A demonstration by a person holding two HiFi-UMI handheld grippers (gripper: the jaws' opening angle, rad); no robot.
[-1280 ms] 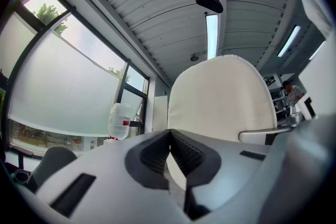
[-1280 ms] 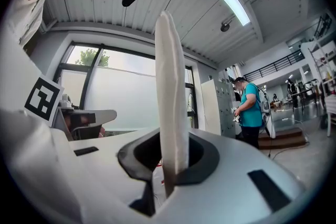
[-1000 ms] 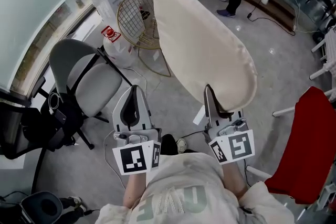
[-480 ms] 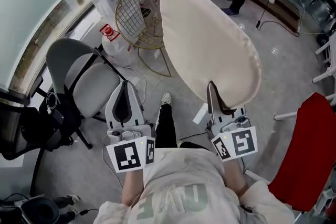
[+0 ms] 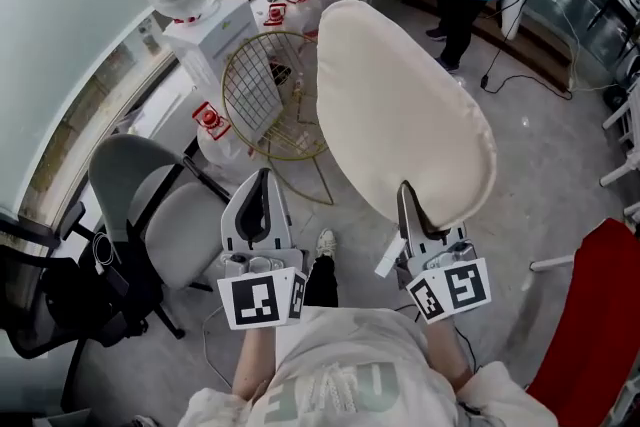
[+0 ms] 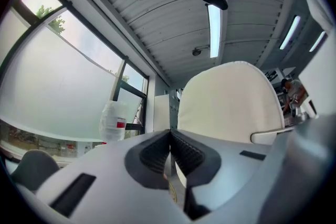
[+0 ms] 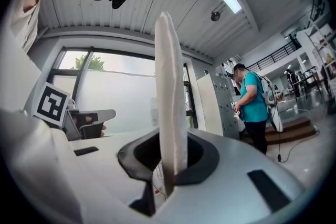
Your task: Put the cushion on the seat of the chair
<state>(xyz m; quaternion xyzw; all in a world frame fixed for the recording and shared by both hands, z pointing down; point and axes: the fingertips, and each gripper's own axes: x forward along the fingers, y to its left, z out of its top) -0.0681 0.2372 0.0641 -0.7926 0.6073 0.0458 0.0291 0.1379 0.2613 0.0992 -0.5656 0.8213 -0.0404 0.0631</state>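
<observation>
**Cushion held up in the air, clear of the chair**

Head view: The cream cushion (image 5: 400,125) is hanging upright in mid-air, above the floor and off any seat. The right gripper (image 5: 405,190) is pinching its lower edge. The left gripper (image 5: 262,175) is pointing forward beside it, apart from the cushion. The grey chair (image 5: 185,225) is standing to the left, its seat bare. A gold wire frame (image 5: 265,85) is sitting behind the cushion, by a water cooler (image 5: 200,25).

Left gripper view: The left gripper (image 6: 170,139) is showing its jaws pressed together with nothing between them. The cushion (image 6: 231,102) is rising beyond.

Right gripper view: The right gripper (image 7: 168,165) is clamping its jaws on the thin edge of the cushion (image 7: 170,86), which is standing straight up. A person in a teal shirt (image 7: 249,102) is standing at the right.
</observation>
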